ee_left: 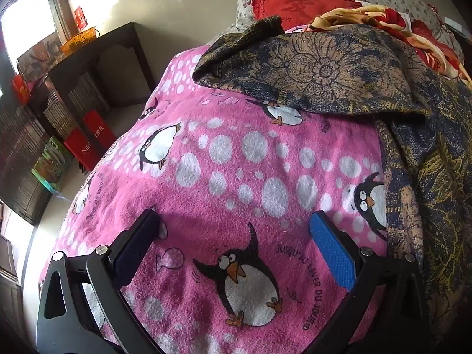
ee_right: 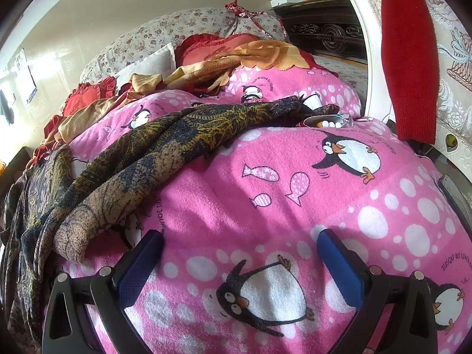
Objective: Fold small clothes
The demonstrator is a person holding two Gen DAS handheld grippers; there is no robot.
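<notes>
Both the left gripper and right gripper gape empty over open pink penguin blanket; the dark floral garment borders it.

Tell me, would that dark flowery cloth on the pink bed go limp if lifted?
Probably yes. The dark flowery cloth already lies in soft folds and rumples over the pink blanket, so it would likely droop. It looks thin, so probably light, and unlikely to slide on that fuzzy blanket.
</notes>
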